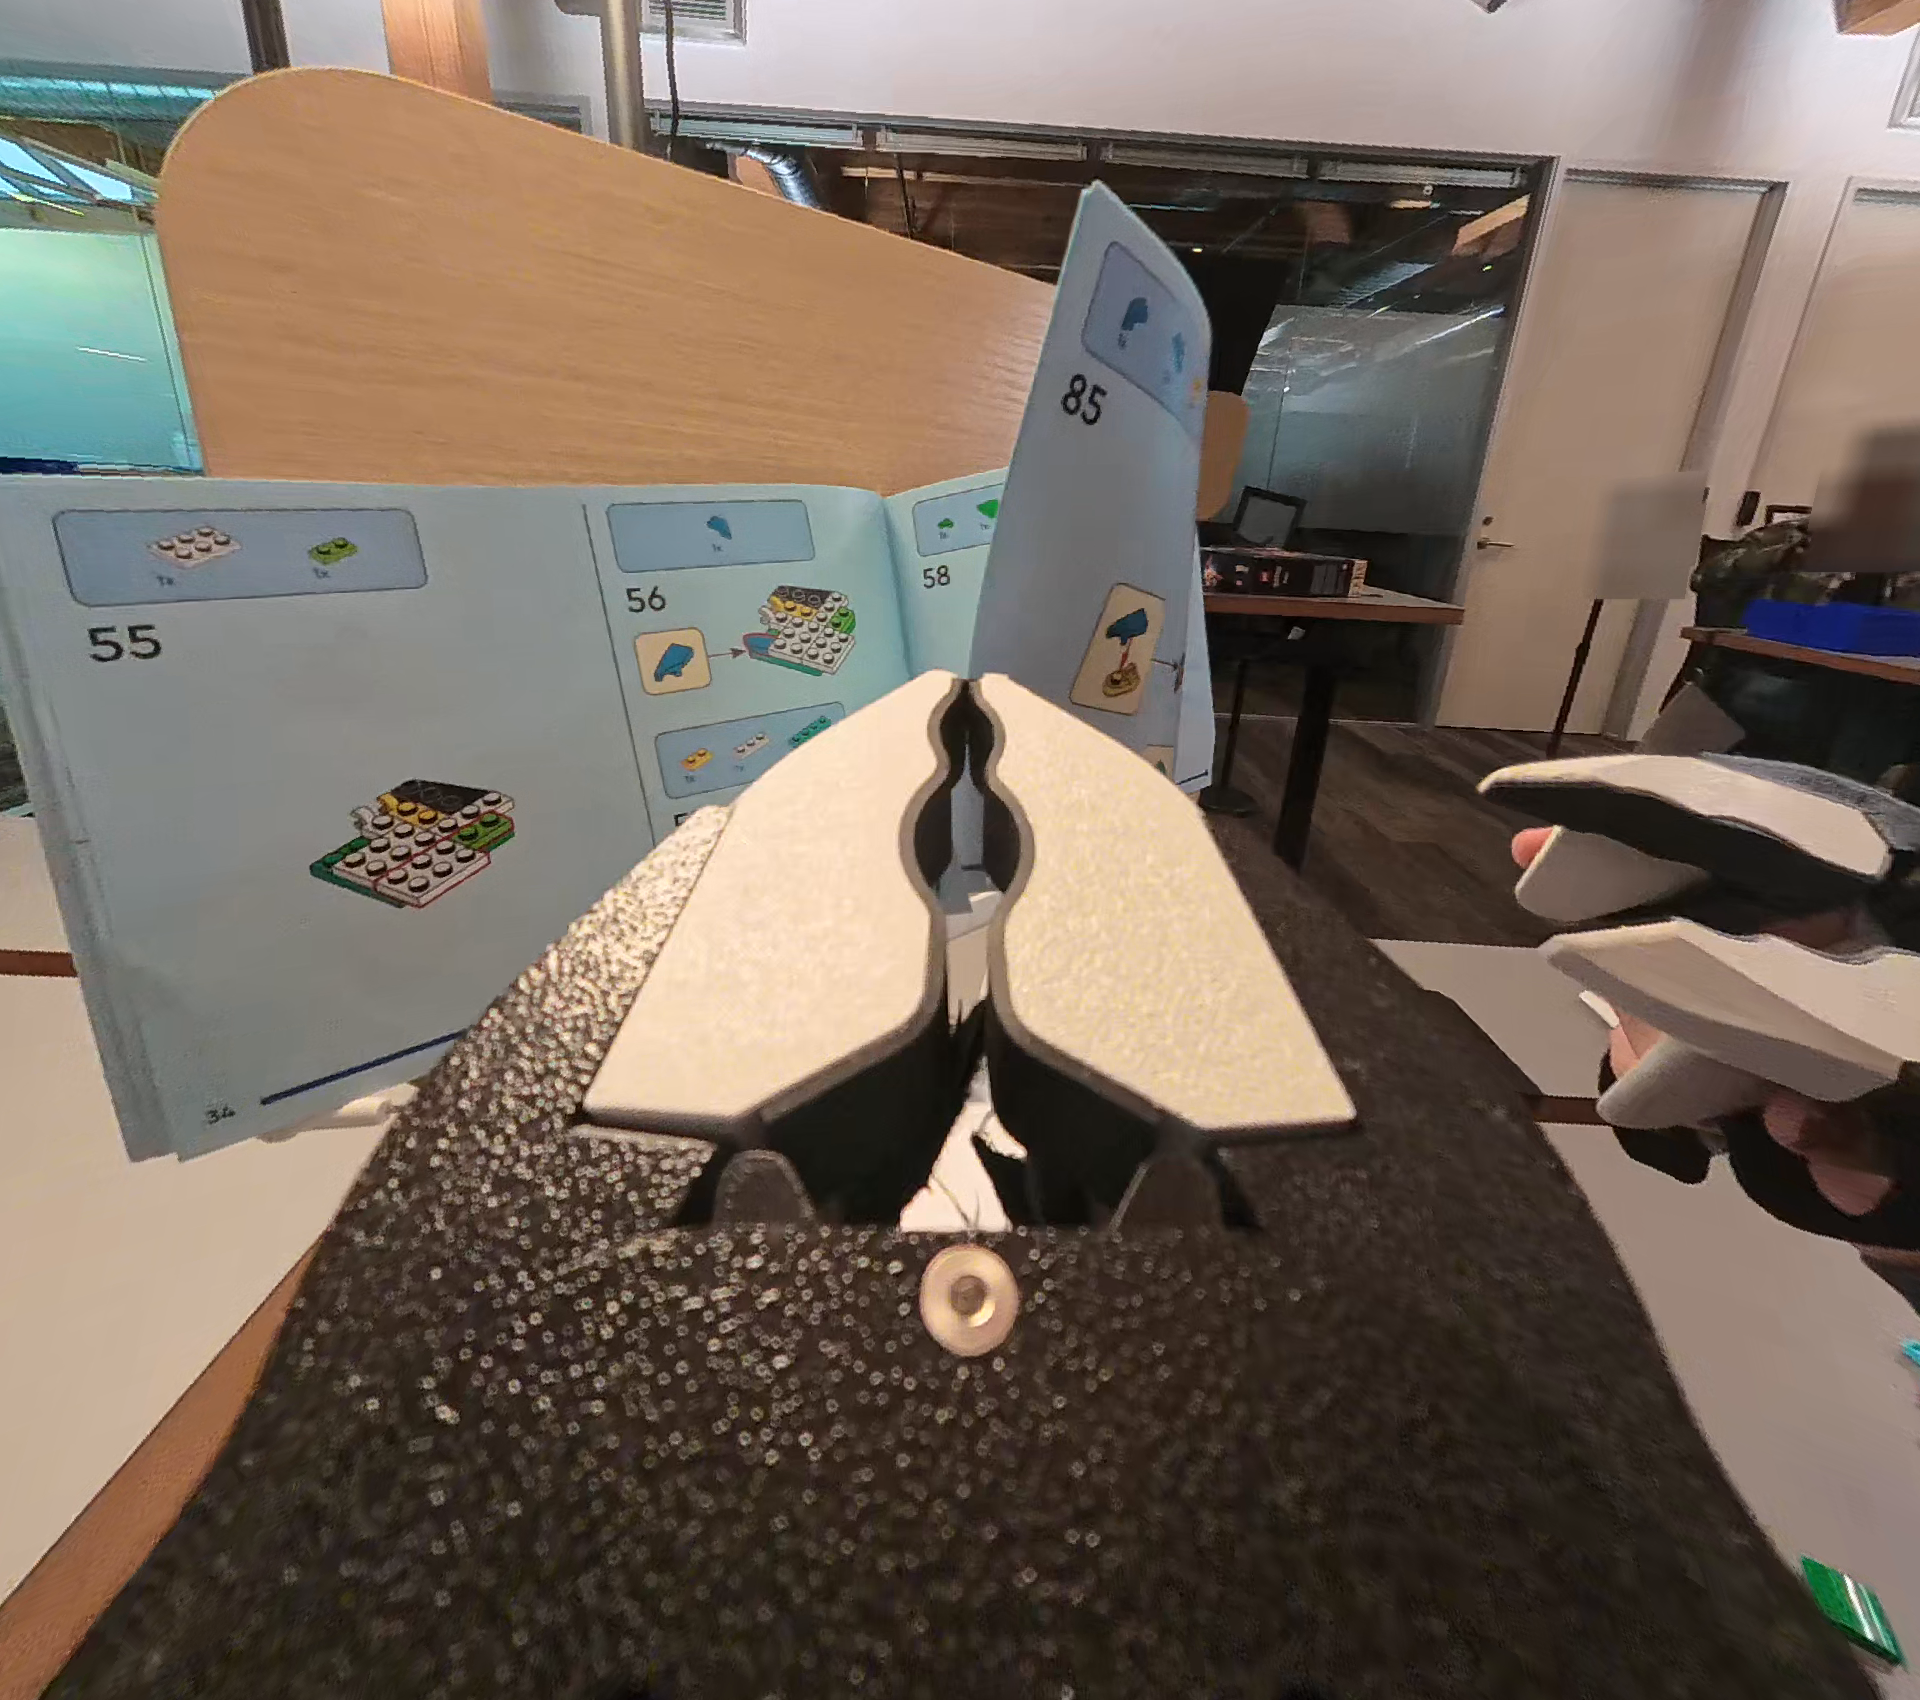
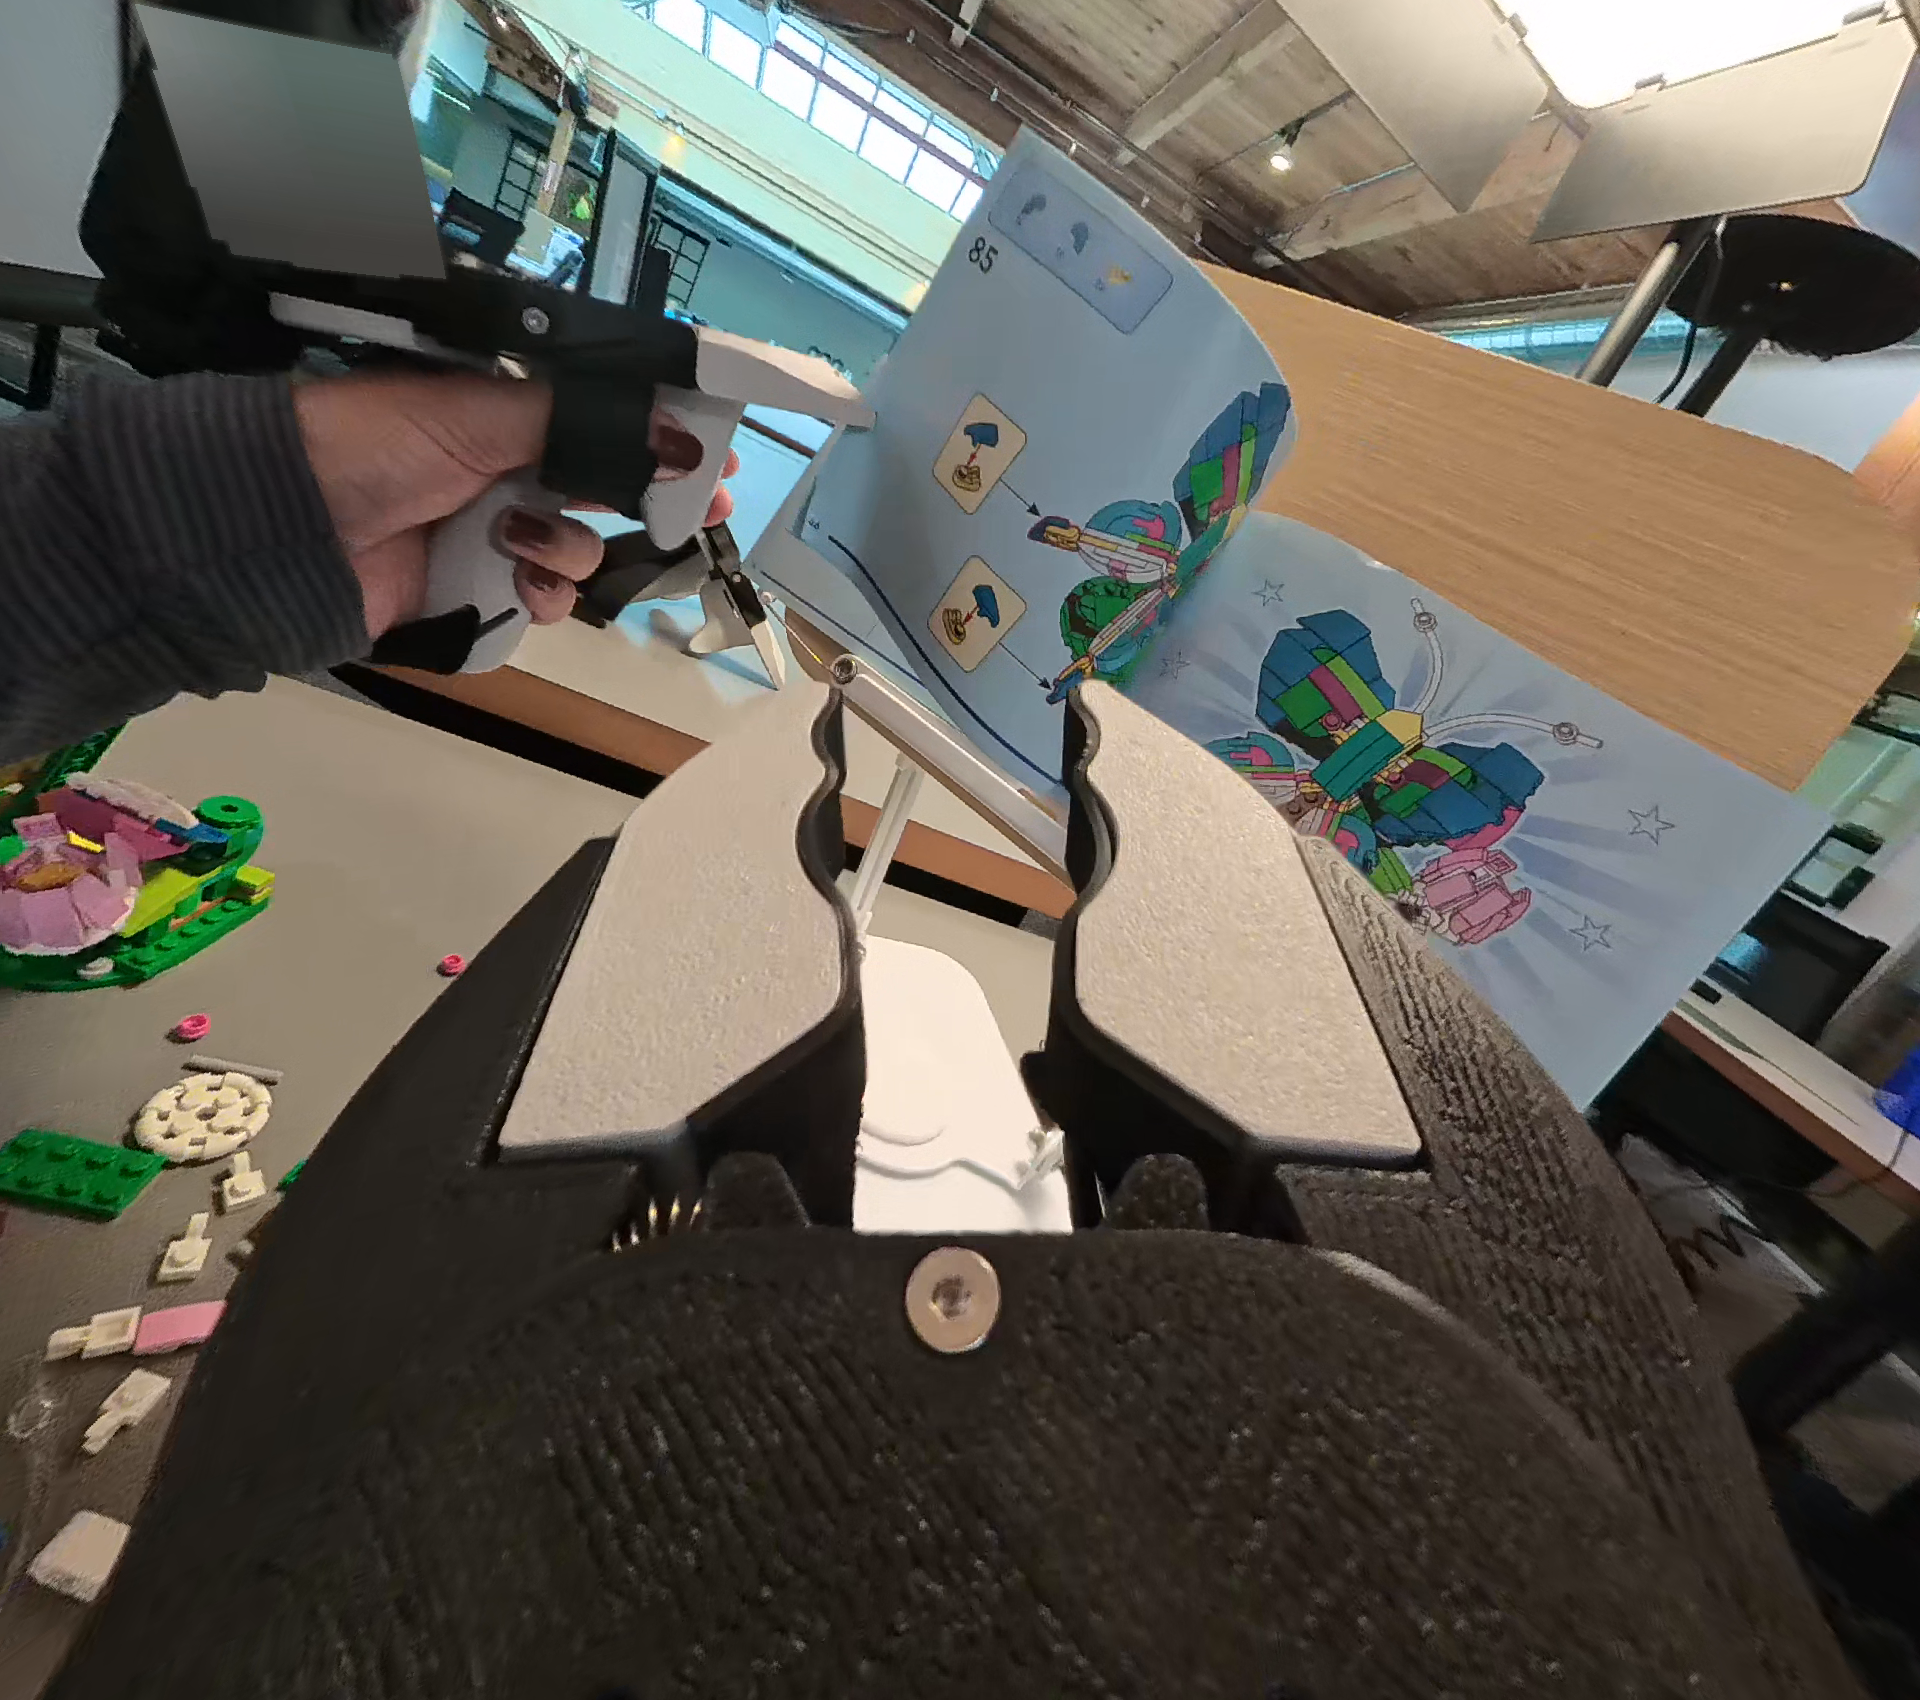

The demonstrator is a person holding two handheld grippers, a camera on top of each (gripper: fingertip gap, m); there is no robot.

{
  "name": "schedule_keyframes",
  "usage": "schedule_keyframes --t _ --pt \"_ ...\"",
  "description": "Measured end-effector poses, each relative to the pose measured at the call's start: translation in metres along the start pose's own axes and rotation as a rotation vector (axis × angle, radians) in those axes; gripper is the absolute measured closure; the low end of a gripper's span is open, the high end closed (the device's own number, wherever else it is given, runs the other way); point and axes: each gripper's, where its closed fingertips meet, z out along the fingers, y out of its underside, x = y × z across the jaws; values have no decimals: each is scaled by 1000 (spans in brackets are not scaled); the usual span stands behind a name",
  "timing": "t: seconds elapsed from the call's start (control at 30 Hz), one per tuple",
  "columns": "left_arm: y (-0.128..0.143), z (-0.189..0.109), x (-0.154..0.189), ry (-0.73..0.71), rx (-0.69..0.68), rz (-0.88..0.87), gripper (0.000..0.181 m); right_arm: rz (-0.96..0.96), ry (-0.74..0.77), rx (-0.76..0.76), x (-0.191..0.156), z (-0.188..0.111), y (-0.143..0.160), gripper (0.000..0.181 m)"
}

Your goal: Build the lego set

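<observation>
The instruction booklet [image 1: 343, 767] is propped open on a white stand [image 2: 940, 1058] at the table's far edge; its thin, floppy raised page [image 1: 1101, 507] is pinched near the bottom edge by the closed left gripper [image 1: 968, 694]. The right gripper [image 2: 951, 720] is held wide open and empty just beside that page, which is judged light, easily creased and best taken at the free edge. The half-built green and pink lego model [image 2: 125, 881] and small loose pieces [image 2: 203, 1115] are left on the grey table [image 2: 436, 829], hard, light and prone to skid.
</observation>
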Motion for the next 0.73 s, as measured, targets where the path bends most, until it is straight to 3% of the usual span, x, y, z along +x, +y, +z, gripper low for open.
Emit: schedule_keyframes --t 0.03,0.73 --pt "0 0 1 5 -2 -2 181 3 0 -4 0 0 1 143" --pt "3 3 14 67 -9 -17 181 2 20 -30 5 -1 8 149"
